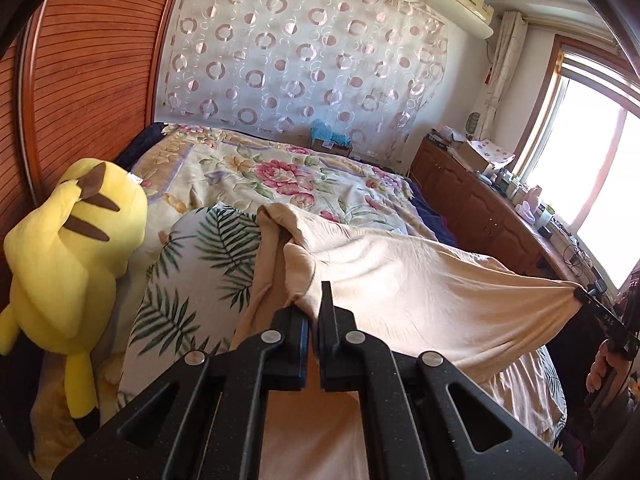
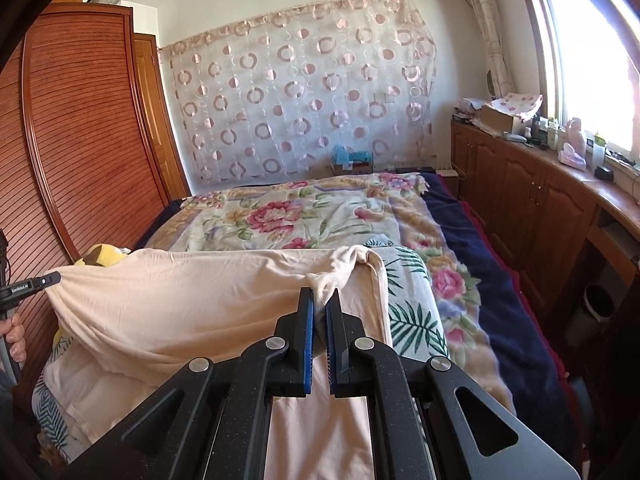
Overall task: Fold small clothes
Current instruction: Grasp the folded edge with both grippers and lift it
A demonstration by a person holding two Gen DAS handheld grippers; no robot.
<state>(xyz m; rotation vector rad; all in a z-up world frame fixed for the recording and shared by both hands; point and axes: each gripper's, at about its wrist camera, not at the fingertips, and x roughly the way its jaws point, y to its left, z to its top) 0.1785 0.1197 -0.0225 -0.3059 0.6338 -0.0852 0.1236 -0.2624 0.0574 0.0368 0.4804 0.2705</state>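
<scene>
While both claws are held out over the bed point(image 2: 460, 216), each is angled somewhat downward and clamped on the same garment. Left claw point(image 1: 310, 300): jaws drawn narrow, a bunched corner of the cream garment point(image 1: 420, 292) pinched between them; in the right wrist view the same claw point(image 2: 54, 279) is seen at the frame's left edge, cloth gathered at its tip, with a hand point(image 2: 14, 338) wrapped round its handle below. Right claw point(image 2: 320, 300): jaws nearly together, blue pads visible, a fold of the cream garment point(image 2: 192, 300) gripped between them; in the left wrist view it point(image 1: 578, 294) is seen at the far right, cloth pulled to a point at its tip, a hand point(image 1: 602, 368) on the handle.

Garment: held up off the bed, stretched taut between the two claws, long axis running from one claw to the other across the bed's near end, the upper edge nearly level. The lower part is draped onto a leaf-print pillow point(image 1: 192, 280) beneath. A looser fold hangs just beyond each claw's tip.

Adjacent items: yellow plush toy point(image 1: 76, 248) beside the pillow, near the wooden wardrobe point(image 2: 80, 140); floral quilt point(image 2: 304, 216) spread beyond.
</scene>
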